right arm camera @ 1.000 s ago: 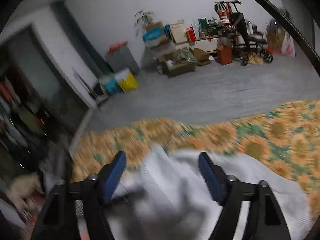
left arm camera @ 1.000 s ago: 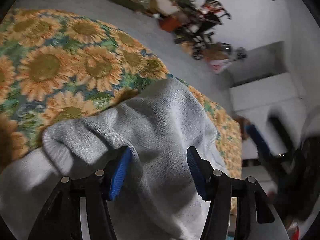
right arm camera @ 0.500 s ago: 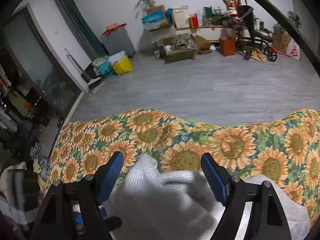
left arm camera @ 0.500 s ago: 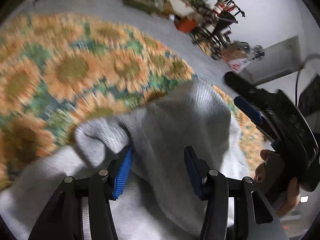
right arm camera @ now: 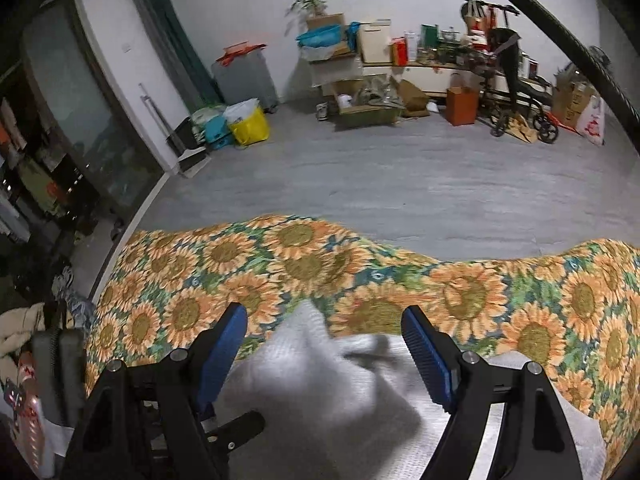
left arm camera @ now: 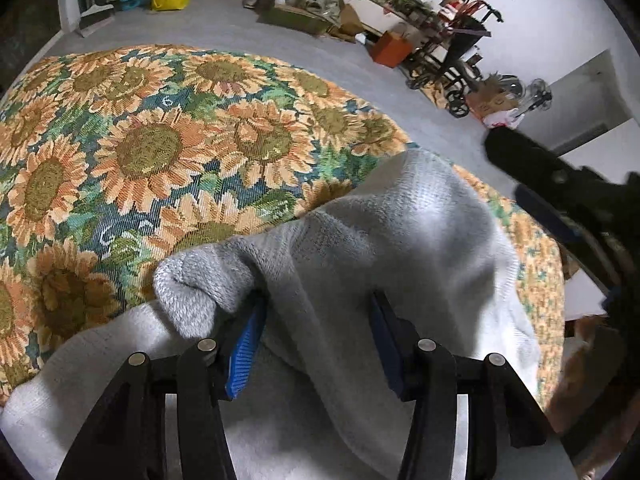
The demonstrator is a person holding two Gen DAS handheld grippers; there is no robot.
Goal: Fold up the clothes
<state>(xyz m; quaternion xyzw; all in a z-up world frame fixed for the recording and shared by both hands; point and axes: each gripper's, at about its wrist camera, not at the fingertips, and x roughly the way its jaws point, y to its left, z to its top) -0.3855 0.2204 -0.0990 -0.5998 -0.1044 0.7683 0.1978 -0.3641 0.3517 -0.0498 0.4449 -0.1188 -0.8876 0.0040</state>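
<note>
A white-grey knitted garment point(left arm camera: 384, 240) lies bunched on the sunflower-print cloth point(left arm camera: 152, 148). My left gripper point(left arm camera: 316, 336) is open, its blue-padded fingers down on either side of a raised fold of the garment. My right gripper point(right arm camera: 324, 344) is open just above the same garment point(right arm camera: 320, 392), nothing between its pads. In the left wrist view the right gripper point(left arm camera: 568, 216) shows at the right edge, above the garment's far side. The near part of the garment is hidden under both grippers.
The sunflower cloth point(right arm camera: 460, 292) covers the work surface, whose far edge drops to a grey floor point(right arm camera: 400, 184). Boxes, a yellow bag point(right arm camera: 250, 126) and a wheeled walker point(right arm camera: 516, 96) stand along the far wall. Clothes hang at the far left.
The right gripper has drawn back and risen over the garment. The left gripper has stayed open astride the fold, and the view has tilted slightly.
</note>
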